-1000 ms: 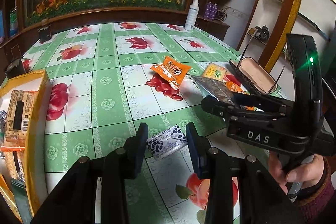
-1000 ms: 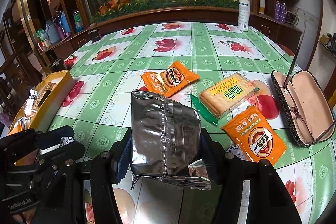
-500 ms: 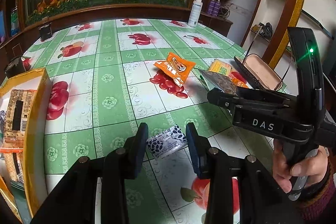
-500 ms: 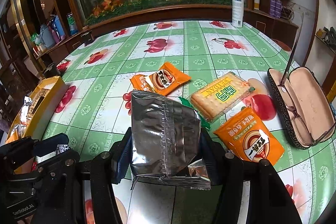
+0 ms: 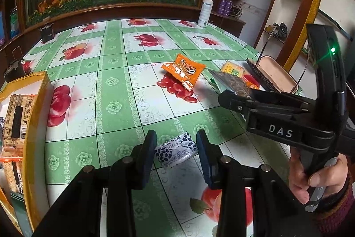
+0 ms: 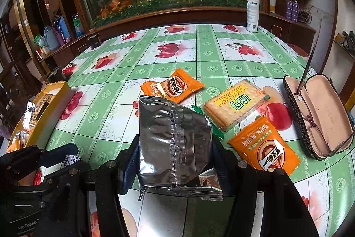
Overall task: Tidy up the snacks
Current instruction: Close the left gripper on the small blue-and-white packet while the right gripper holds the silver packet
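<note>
The left gripper (image 5: 175, 150) had its jaws clamped on a small white sachet with dark blue leaf print (image 5: 176, 149), held above the green-and-white fruit-patterned desk (image 5: 115, 90). The right gripper (image 6: 175, 159) had its jaws clamped on a crinkled silver foil packet (image 6: 175, 139), also lifted. At nine o'clock in the left wrist view stood a yellow cardboard box (image 5: 36, 117) already holding several packets. By my judgement roughly half remained: an orange snack pouch (image 6: 174, 87) at twelve o'clock, a clear-wrapped cracker pack (image 6: 235, 104) at one o'clock and a second orange pouch (image 6: 265, 147) at three o'clock lay loose on the desk.
</note>
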Demonstrator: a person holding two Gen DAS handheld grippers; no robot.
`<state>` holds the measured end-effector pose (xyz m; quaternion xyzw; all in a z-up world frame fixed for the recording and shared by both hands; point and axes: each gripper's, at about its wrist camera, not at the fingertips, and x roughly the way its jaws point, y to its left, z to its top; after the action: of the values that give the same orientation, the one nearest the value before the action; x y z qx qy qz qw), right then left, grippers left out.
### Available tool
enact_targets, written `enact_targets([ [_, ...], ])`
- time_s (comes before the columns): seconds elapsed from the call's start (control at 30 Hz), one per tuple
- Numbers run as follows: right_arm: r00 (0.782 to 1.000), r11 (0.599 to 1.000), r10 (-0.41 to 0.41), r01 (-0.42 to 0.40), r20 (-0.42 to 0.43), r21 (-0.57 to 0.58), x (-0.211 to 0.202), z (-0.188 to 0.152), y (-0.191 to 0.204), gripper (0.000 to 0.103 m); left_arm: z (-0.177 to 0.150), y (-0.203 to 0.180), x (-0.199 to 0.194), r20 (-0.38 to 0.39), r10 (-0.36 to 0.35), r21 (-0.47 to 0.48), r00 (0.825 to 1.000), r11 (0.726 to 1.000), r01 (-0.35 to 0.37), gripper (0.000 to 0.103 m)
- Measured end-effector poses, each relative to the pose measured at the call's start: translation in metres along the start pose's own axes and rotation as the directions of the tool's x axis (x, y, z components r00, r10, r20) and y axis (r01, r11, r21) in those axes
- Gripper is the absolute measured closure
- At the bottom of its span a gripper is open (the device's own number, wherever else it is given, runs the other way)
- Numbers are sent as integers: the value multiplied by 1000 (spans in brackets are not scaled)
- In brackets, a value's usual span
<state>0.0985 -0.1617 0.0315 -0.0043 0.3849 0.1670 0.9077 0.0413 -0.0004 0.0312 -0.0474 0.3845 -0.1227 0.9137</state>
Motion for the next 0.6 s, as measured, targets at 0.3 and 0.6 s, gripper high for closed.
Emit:
enact_targets([
  [0.3,1000,1000,-5,5,-17,11,4,0,-3,39,0,2,-1,-3,-10,-17,1000,1000,10,67],
  [0.6,999,999,-45,46,24,-11,2,-1,1,39,2,5,-16,50,-7,-28,999,1000,9,67],
])
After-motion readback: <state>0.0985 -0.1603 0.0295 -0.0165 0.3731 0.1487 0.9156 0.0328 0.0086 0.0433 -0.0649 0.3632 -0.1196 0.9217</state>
